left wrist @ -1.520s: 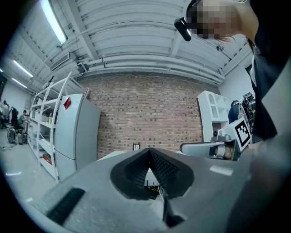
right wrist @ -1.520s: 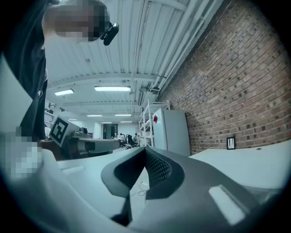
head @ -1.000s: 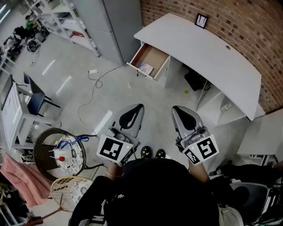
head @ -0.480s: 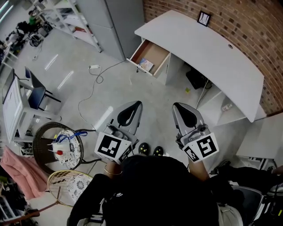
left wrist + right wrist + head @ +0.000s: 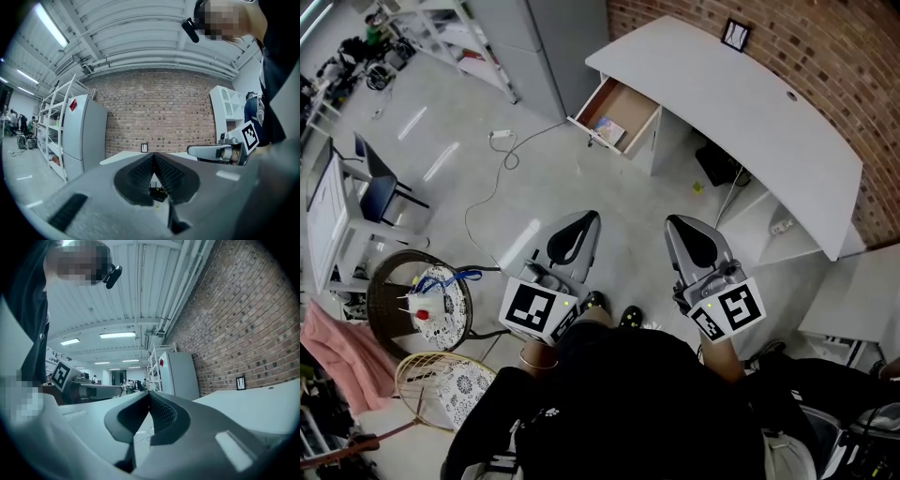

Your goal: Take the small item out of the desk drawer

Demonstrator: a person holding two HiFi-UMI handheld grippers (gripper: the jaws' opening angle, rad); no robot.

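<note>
The white desk (image 5: pixel 741 103) stands against the brick wall, its wooden drawer (image 5: pixel 619 117) pulled open at the left end. A small colourful item (image 5: pixel 609 133) lies inside the drawer near its front. My left gripper (image 5: pixel 581 220) and right gripper (image 5: pixel 680 228) are held side by side well short of the desk, both shut with nothing between the jaws. In the left gripper view the left gripper (image 5: pixel 153 155) points at the desk (image 5: pixel 126 157) and the brick wall. The right gripper (image 5: pixel 149 393) points along the wall, with the desk top (image 5: pixel 243 404) at its right.
A white cable (image 5: pixel 492 183) trails over the concrete floor left of the drawer. A grey cabinet (image 5: pixel 567 42) stands beside the desk. At the left are a blue chair (image 5: pixel 380 192), a round basket (image 5: pixel 417 309) and a racket (image 5: pixel 441 394). Shelving (image 5: pixel 441 28) lines the far side.
The desk and open drawer have shifted slightly up in the head view as the person steps forward. Both grippers stay shut and side by side.
</note>
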